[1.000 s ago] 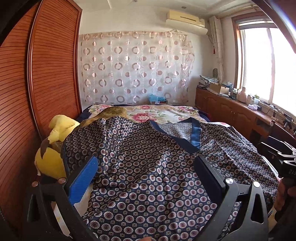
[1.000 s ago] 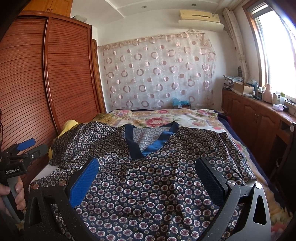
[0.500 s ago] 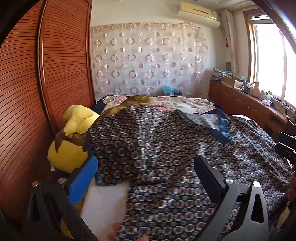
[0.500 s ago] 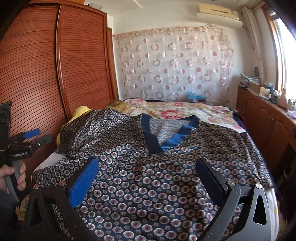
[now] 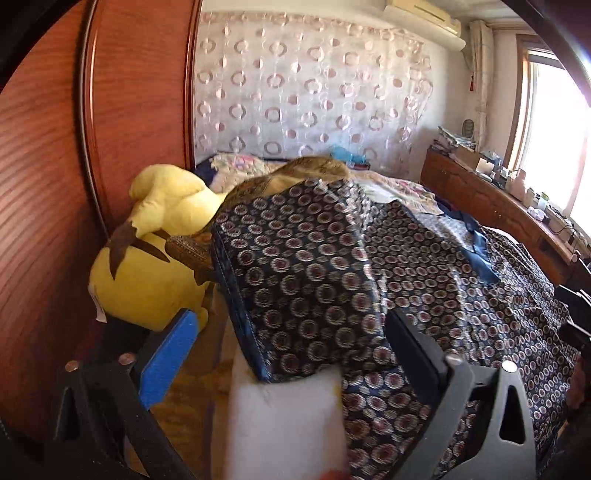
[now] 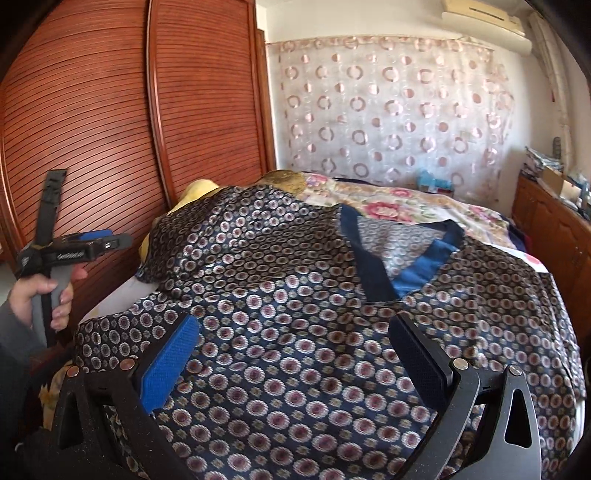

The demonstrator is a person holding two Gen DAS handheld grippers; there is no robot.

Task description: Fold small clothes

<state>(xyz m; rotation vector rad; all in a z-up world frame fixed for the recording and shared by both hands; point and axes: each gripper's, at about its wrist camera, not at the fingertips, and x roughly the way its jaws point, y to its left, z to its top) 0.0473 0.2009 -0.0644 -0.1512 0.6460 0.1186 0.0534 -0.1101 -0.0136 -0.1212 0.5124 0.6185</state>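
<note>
A small white brand mark runs along the black body of the left gripper [image 6: 107,242], seen in the right wrist view, its letters too blurred at this size to make out with any certainty; nothing else in the bedroom, from the patterned shirt [image 6: 314,332] to the air conditioner [image 6: 484,16], carries legible writing
</note>
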